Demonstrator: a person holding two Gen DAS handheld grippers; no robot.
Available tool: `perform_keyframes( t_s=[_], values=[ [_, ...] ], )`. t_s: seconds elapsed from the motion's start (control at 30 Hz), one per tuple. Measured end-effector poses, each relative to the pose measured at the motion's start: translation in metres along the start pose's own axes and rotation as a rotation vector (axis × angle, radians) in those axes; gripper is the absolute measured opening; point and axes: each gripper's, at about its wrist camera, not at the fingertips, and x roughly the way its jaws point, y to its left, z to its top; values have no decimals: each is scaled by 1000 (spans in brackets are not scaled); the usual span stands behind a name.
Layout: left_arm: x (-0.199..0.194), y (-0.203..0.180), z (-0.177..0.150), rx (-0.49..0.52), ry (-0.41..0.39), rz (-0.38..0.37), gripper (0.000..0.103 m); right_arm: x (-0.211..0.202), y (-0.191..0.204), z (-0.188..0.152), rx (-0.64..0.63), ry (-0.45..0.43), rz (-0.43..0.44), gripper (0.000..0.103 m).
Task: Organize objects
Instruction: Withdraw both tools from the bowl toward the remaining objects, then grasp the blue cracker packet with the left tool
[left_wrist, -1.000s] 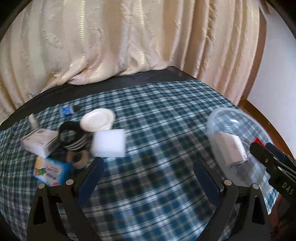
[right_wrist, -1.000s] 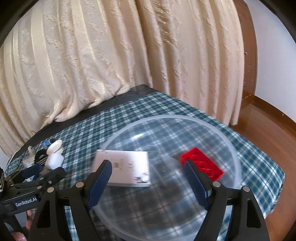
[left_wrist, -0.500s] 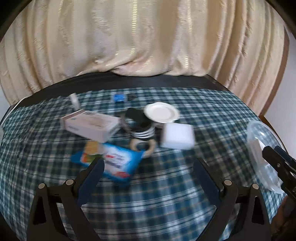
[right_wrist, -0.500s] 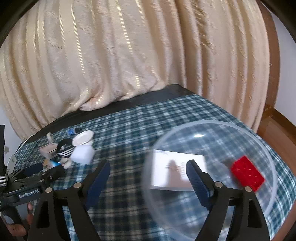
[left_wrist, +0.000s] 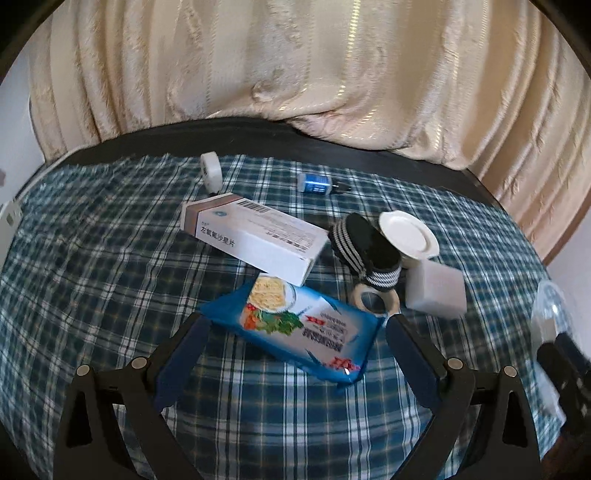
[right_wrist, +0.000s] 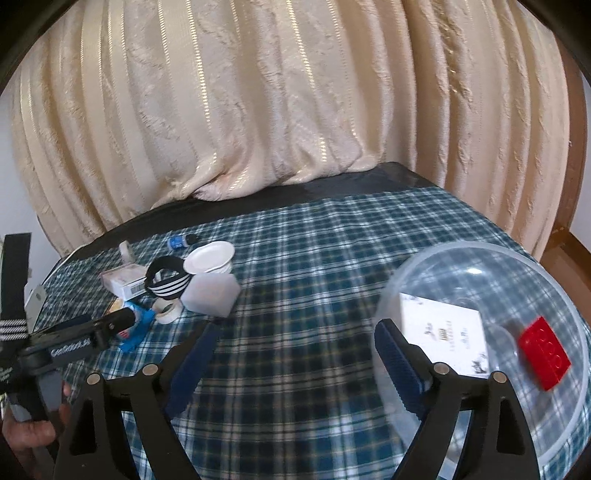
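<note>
Left gripper (left_wrist: 293, 334) gapes wide and empty over the blue noodle packet (left_wrist: 295, 325) mid-table; I'd pinch its short sides squarely (it's crinkly). Right gripper (right_wrist: 291, 350) wide open, nothing held.

A: Left gripper (left_wrist: 295, 332), what have we got?

B: Jaws spread wide, tilted down towards the table, blue pads (left_wrist: 183, 354) clear of any contact. In the right wrist view a hand (right_wrist: 27, 435) wraps its handle at the lower left.

A: And the right gripper (right_wrist: 291, 354)?

B: Also wide apart, also angled down. No pad pressing on anything, only open space between the two fingers (right_wrist: 397, 365).
</note>
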Motion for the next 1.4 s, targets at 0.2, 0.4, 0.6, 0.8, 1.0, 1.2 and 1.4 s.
perform_keyframes(
  t_s=[0.2, 0.4, 0.6, 0.8, 1.0, 1.2, 1.4],
  values=[
    [15, 7, 11, -65, 18, 19, 97, 9, 15, 1, -20, 10, 26, 90],
    [26, 9, 13, -73, 36, 55, 97, 18, 23, -1, -28, 31, 47, 90],
    [28, 16, 7, -62, 61, 52, 98, 21, 27, -4, -34, 45, 53, 90],
    [15, 32, -5, -50, 62, 64, 98, 22, 29, -6, -38, 54, 54, 90],
    [9, 46, -10, -50, 37, 81, 98, 22, 35, -7, -59, 63, 56, 90],
    [5, 45, -12, -9, 4, 74, 70, 27, 36, -8, -57, 95, 63, 90],
    [1, 43, -14, 5, -5, 38, 44, 35, 40, -5, -64, 121, 61, 90]
  ],
)
